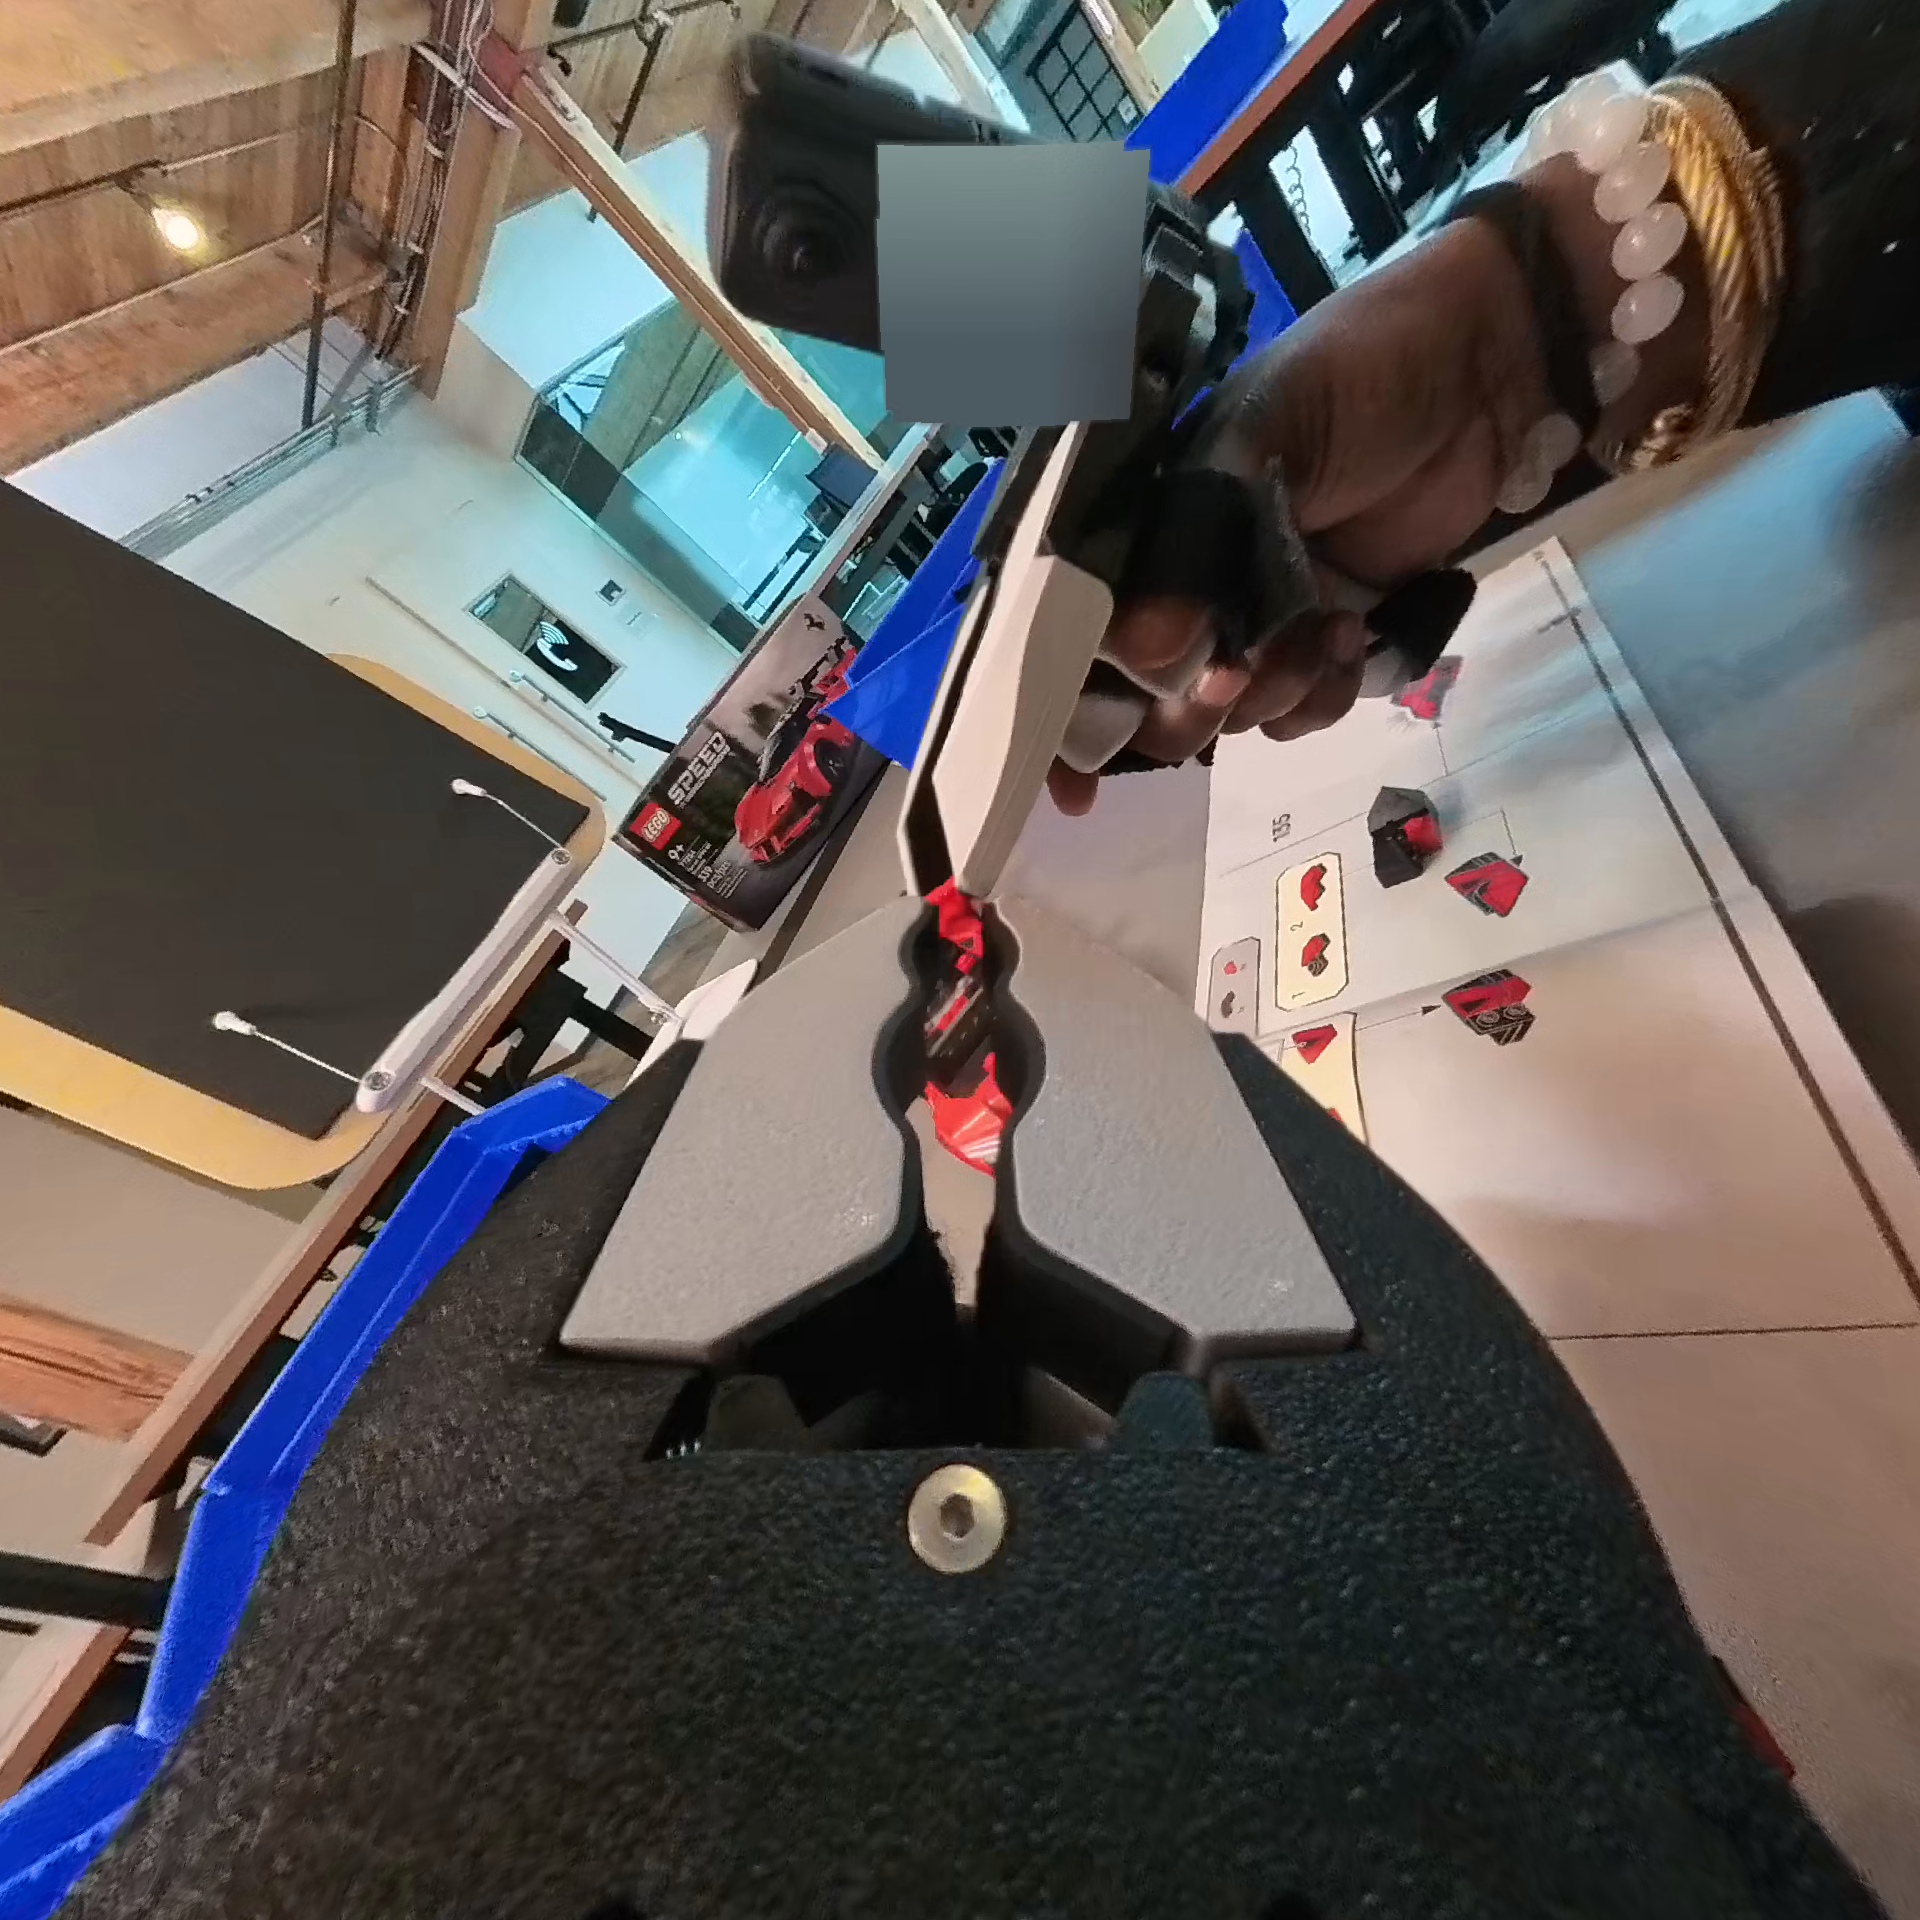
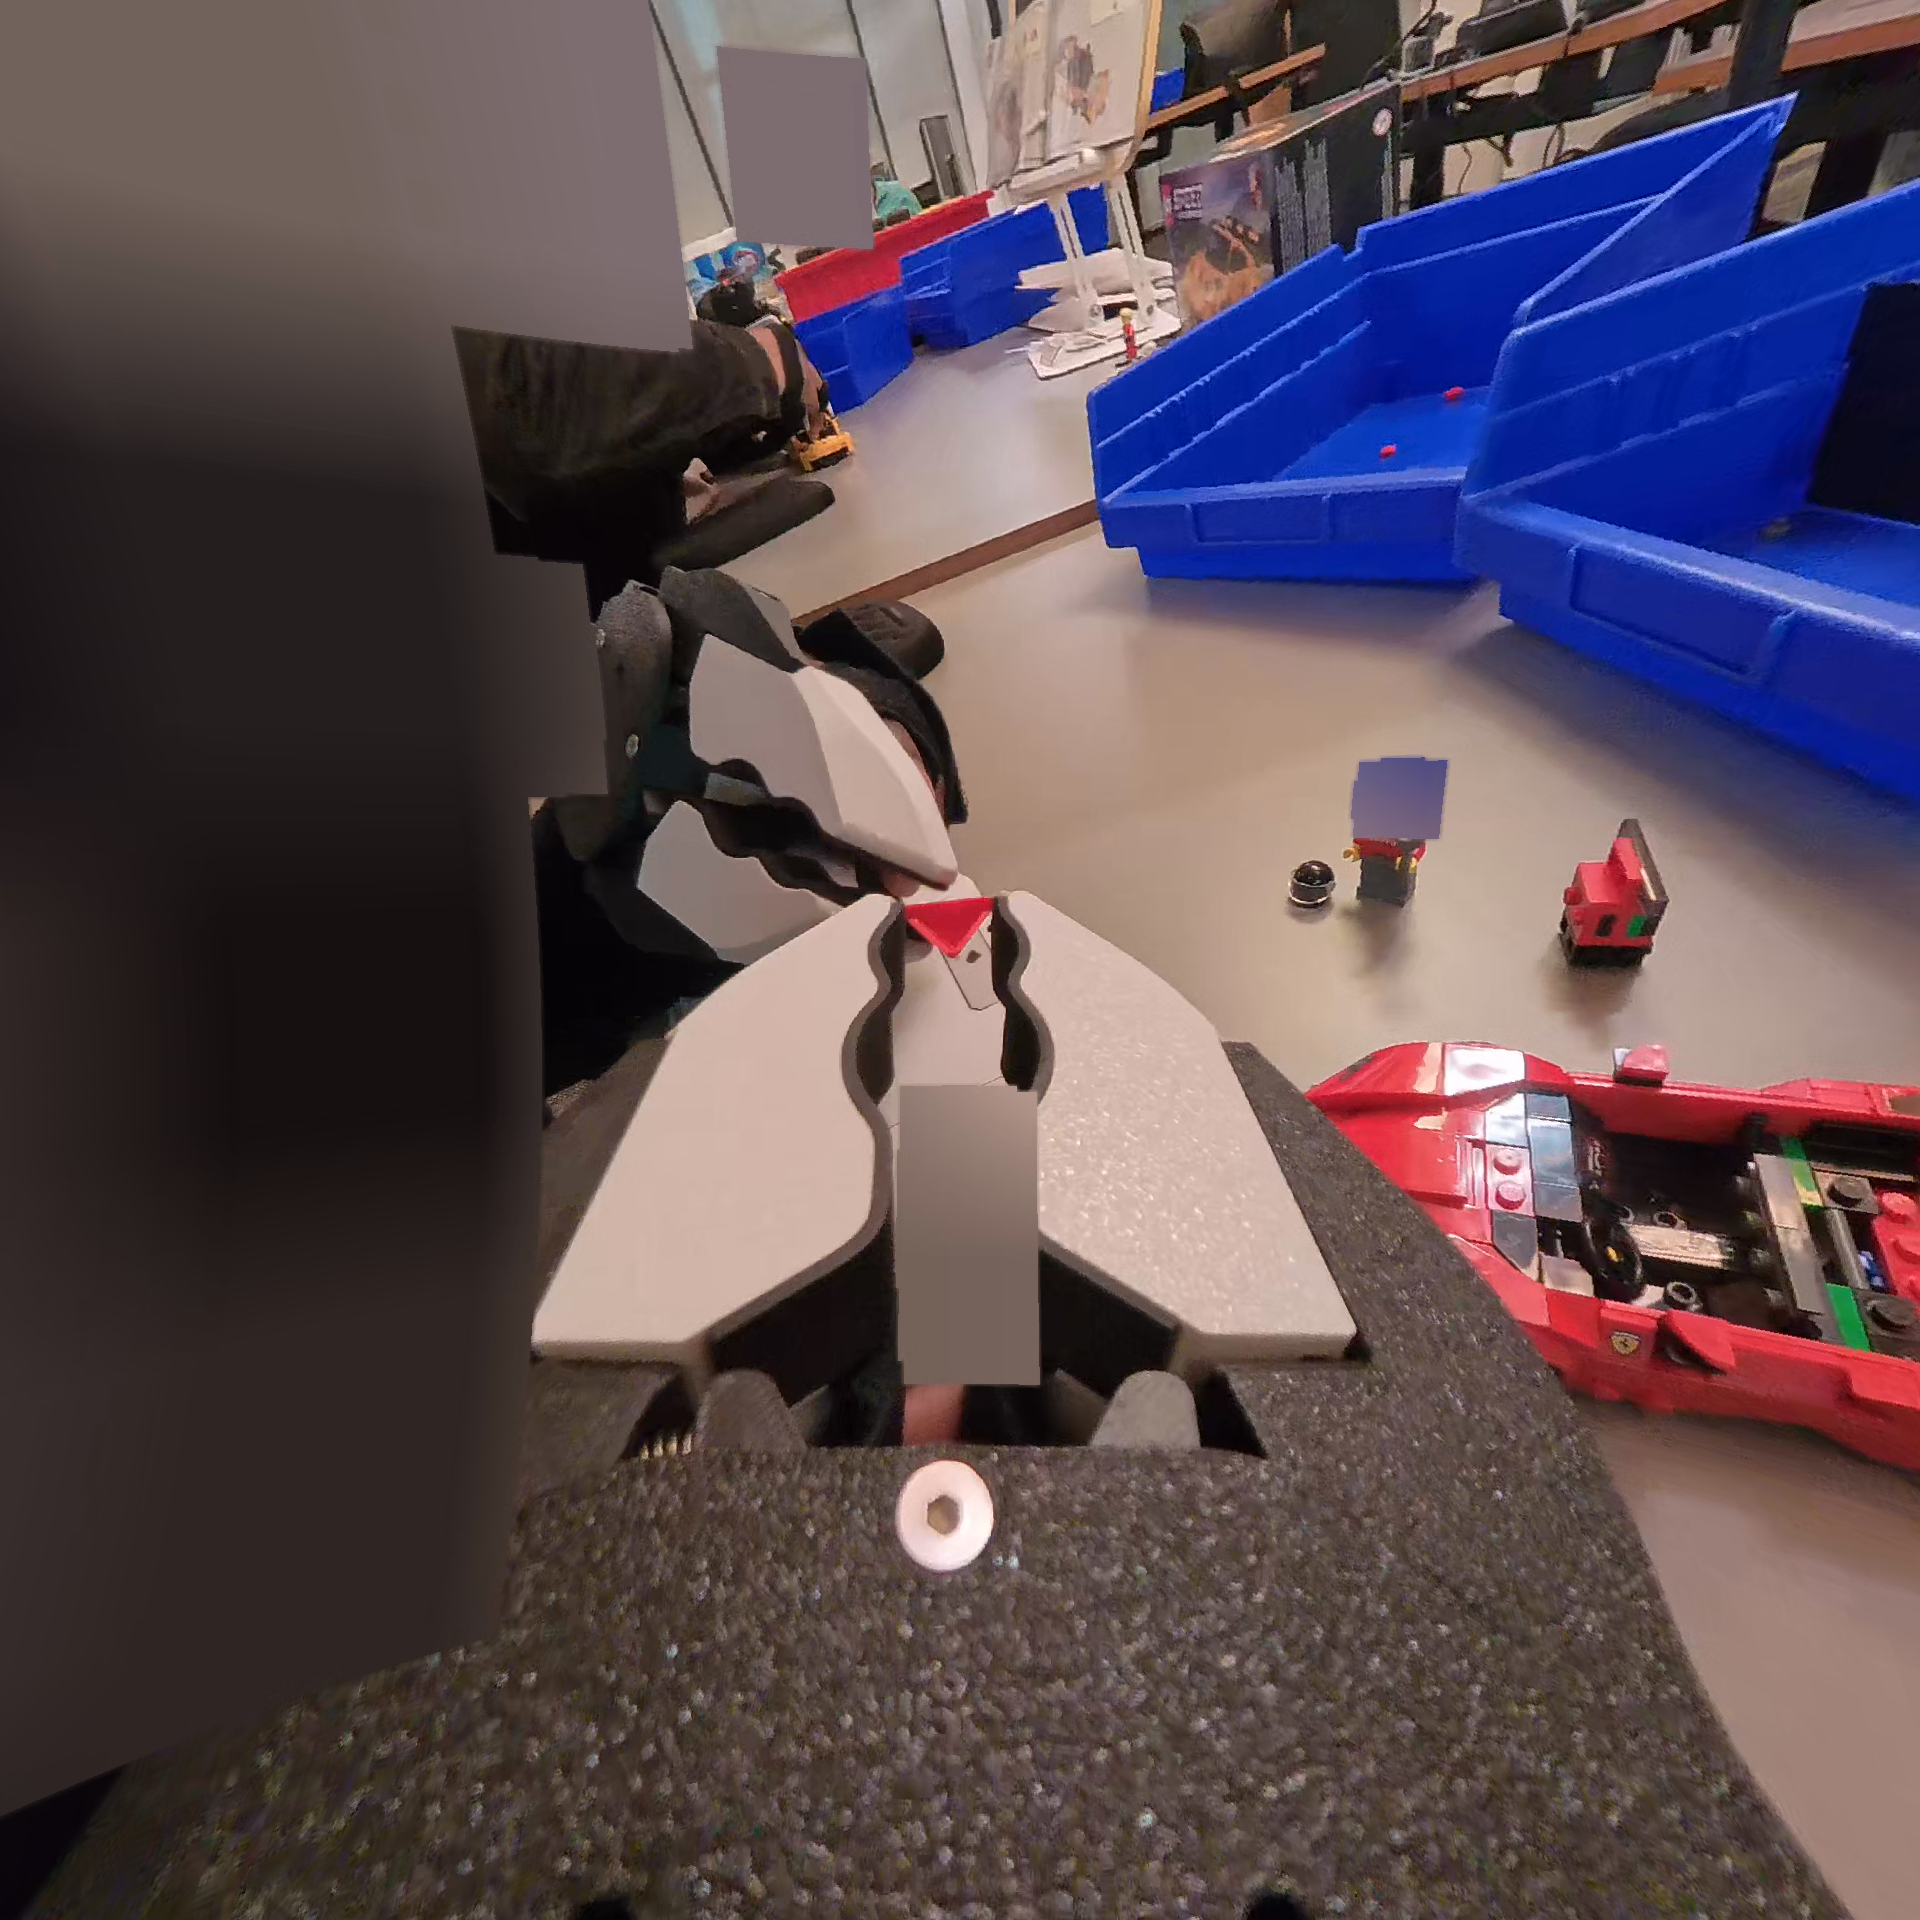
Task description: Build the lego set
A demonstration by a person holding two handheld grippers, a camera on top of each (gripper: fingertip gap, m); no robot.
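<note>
1. Left tongs (image 1: 961,914): closed on a small red-and-black lego sub-assembly (image 1: 961,1023), held off the surface between the grey fingers.
2. Right tongs (image 2: 948,920): nearly closed, pinching a small red wedge piece (image 2: 943,923) at the tips, which meet the left tongs' tips.
3. Step in hand, as judged: joining the wedge to the sub-assembly. Align studs squarely, press straight, keep both grips firm so neither part twists.
4. Red car body (image 2: 1621,1205): on the surface right of the right tongs, top open.
5. Minifigure (image 2: 1390,873), black round piece (image 2: 1311,885), small red block build (image 2: 1612,904): ahead-right, apart.
6. Blue bins (image 2: 1455,416): farther ahead-right; nearest holds two tiny red pieces.
7. Instruction booklet (image 1: 1455,935): open, right of left tongs.
</note>
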